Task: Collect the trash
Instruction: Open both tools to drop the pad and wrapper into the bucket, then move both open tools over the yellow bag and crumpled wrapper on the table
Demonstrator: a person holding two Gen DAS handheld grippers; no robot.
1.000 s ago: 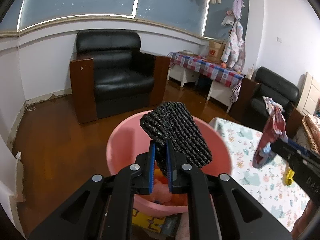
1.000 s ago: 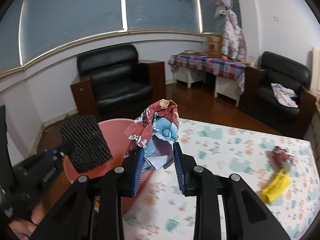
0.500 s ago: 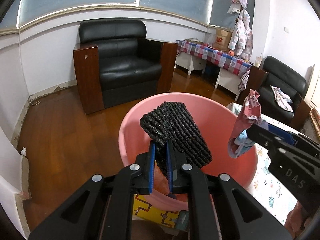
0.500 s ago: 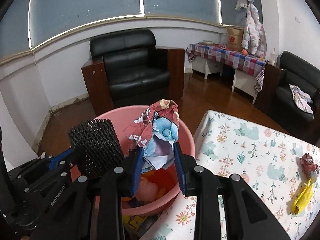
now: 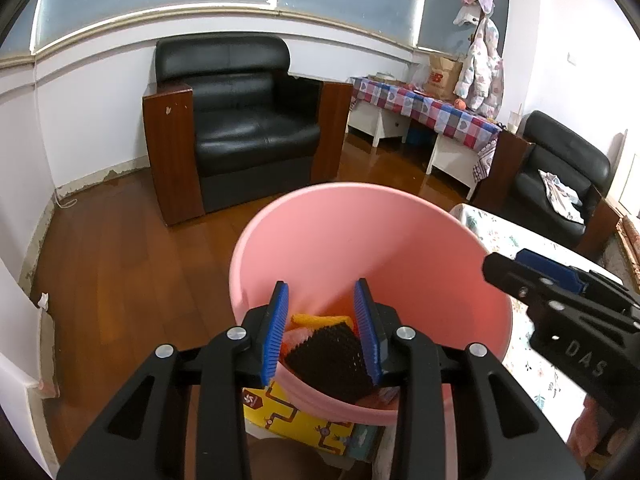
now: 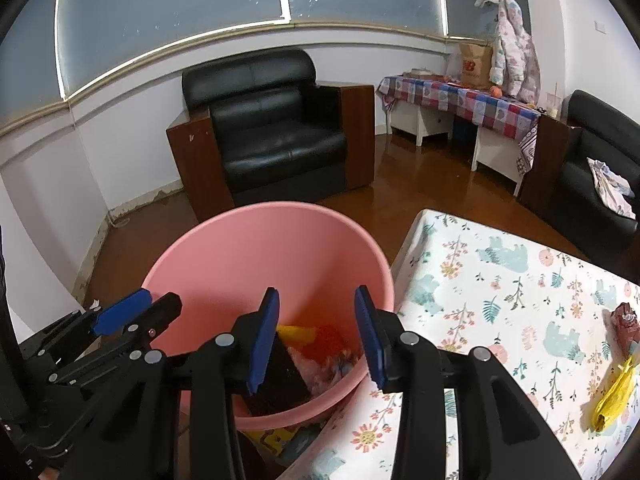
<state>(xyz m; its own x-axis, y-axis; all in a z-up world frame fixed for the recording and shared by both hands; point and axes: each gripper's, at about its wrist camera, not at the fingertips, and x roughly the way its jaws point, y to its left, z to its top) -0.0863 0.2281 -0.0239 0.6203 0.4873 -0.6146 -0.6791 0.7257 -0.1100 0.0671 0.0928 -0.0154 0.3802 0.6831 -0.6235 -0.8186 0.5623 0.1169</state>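
A pink bucket (image 5: 352, 232) stands beside the table; it also shows in the right wrist view (image 6: 256, 256). My left gripper (image 5: 322, 330) is open and empty over the bucket's near rim. The black mesh pad (image 5: 326, 364) lies inside on orange and pink scraps; it also shows in the right wrist view (image 6: 280, 376). My right gripper (image 6: 316, 334) is open and empty above the bucket, and a colourful wrapper (image 6: 340, 364) lies in the bucket below it. A yellow wrapper (image 6: 612, 396) and a dark red wrapper (image 6: 624, 318) lie on the table at the right.
The table (image 6: 500, 288) has a floral cloth and meets the bucket's right side. A yellow box (image 5: 292, 416) sits under the bucket. A black armchair (image 5: 240, 128) stands behind on the wooden floor, and a checked side table (image 5: 424, 108) stands by the far wall.
Both grippers opened over the bucket. The black mesh pad dropped from the left gripper and the colourful wrapper dropped from the right gripper into the bucket.
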